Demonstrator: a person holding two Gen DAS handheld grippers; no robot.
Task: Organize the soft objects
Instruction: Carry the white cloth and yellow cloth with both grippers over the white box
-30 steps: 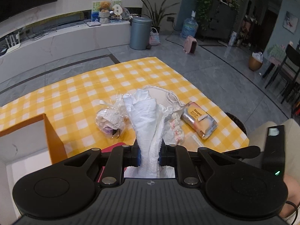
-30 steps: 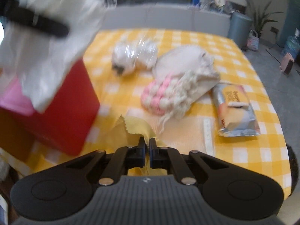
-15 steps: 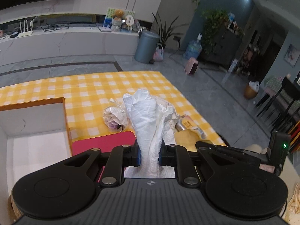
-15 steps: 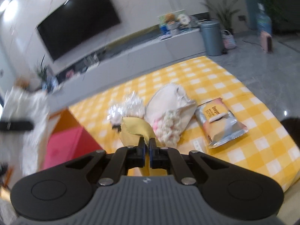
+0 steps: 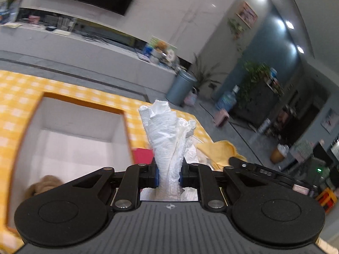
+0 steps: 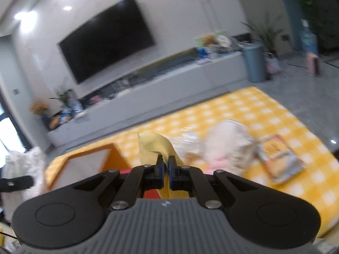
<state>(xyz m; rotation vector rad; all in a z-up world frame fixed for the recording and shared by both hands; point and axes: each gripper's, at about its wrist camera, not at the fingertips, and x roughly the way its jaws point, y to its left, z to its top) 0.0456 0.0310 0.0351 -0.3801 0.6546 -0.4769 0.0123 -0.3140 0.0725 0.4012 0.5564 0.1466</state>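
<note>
Above the table: both grippers are lifted, each carrying a piece of soft material.
Left gripper (image 5: 168, 174): jaws clamped on a white crumpled cloth (image 5: 167, 135), which stands up from the pads in a bunched plume toward 12 o'clock in the left wrist view.
Right gripper (image 6: 166, 174): jaws nearly together, pinching a thin yellow cloth (image 6: 154, 146); a flap curls up toward 11 o'clock, the rest hangs below the pads.
Open box (image 5: 70, 139): orange rim, white inside, at 9 to 10 o'clock of the white cloth in the left view; it looks like the likely bin, though that is a judgement.
Red box (image 5: 142, 155): a corner shows just right of the open box, partly hidden behind the left gripper.
Still on the checked tablecloth (image 6: 243, 108): a clear-wrapped bundle (image 6: 186, 139), a pale pouch with something pink (image 6: 226, 144), and a snack packet (image 6: 277, 158), all at 1 to 3 o'clock in the right view and blurred.
Handling, white cloth: light, limp, bulky; it will sag and spread once released, so holding it at the gathered middle suits it.
Handling, yellow cloth: very thin, light and probably slick; a pinch near an edge can slip, so a deeper bite on a fold seems safer.
Risk: loose ends may snag the box rim.
</note>
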